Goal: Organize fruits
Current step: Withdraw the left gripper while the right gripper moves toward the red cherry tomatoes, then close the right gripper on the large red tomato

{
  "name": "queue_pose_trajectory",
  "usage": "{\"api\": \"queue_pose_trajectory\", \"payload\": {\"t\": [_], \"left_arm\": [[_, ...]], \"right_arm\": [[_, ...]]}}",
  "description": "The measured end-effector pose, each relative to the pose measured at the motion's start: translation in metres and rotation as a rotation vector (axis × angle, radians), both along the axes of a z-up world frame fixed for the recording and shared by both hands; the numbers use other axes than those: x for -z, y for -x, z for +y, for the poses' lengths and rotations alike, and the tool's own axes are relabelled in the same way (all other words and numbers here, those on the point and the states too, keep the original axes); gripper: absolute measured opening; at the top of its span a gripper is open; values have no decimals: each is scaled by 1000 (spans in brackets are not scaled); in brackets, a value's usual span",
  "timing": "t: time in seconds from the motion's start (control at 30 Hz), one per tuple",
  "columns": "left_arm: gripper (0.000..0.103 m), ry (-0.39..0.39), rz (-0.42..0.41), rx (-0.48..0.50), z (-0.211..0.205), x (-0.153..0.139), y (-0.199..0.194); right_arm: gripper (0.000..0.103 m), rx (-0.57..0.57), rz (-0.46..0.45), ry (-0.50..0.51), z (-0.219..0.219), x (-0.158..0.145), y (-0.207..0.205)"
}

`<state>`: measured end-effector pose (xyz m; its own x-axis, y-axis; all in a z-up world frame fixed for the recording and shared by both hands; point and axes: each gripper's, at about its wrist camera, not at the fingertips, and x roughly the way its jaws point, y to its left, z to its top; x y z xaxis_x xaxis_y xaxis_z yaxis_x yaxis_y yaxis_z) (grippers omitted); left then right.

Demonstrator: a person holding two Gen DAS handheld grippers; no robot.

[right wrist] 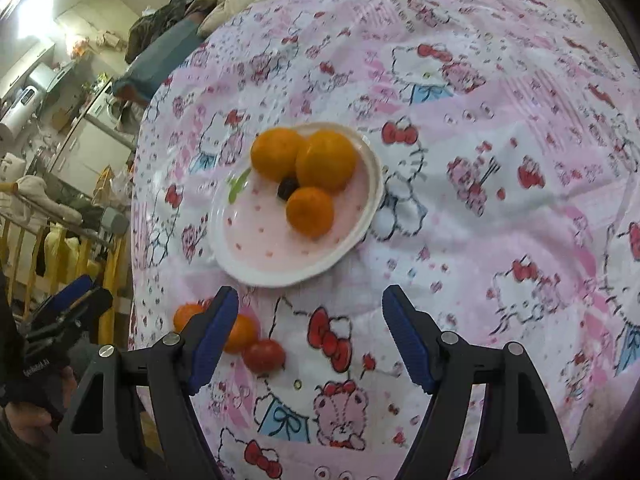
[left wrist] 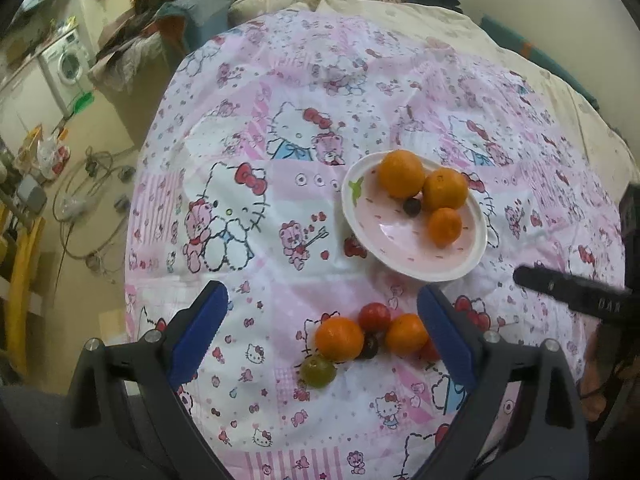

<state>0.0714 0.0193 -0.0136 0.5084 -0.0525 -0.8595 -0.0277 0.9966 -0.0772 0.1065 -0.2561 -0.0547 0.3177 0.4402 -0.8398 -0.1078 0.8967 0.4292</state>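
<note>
Left gripper [left wrist: 322, 320] spread wide and empty, hanging over the loose pile on the printed bedsheet [left wrist: 248, 80]. From the left of that pile: green fruit [left wrist: 318, 371] nearest the camera, just touching a large orange [left wrist: 339, 339]; dark small fruit [left wrist: 369, 346] wedged between that orange and a second orange [left wrist: 407, 334]; red tomato [left wrist: 374, 317] behind; another red one partly hidden by the right finger pad [left wrist: 448, 340]. Risk here: closing on one round fruit and nudging its neighbours, sending them rolling across soft, creased fabric toward the bed's edge. Further right, pink plate [left wrist: 362, 216] resting on the same soft sheet, apparently tilted, already holding three oranges and one dark fruit bunched toward the far side. Likely trouble: a dropped fruit knocking the cluster, or the plate rocking under an off-centre load. Rightmost, right gripper [right wrist: 310, 332] likewise open with nothing held, hovering just short of the plate; possible clash with the left tool if both reach together.
</note>
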Motion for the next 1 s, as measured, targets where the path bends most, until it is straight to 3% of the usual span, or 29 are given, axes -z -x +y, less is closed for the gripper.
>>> {"api": "queue_pose_trajectory", "payload": {"t": [0.33, 0.47, 0.6, 0.9, 1.0], "left_arm": [[94, 14, 20, -79, 13, 12, -5], [94, 39, 34, -93, 16, 14, -9], [94, 53, 55, -108, 18, 17, -12], [94, 38, 68, -118, 19, 20, -13], [94, 37, 73, -123, 20, 22, -14]], "right_arm": [[77, -90, 118, -37, 27, 27, 2], [77, -187, 145, 20, 50, 41, 8], [75, -305, 130, 139, 79, 53, 19], [60, -408, 76, 250, 112, 68, 23], [44, -431, 69, 262, 115, 69, 25]]}}
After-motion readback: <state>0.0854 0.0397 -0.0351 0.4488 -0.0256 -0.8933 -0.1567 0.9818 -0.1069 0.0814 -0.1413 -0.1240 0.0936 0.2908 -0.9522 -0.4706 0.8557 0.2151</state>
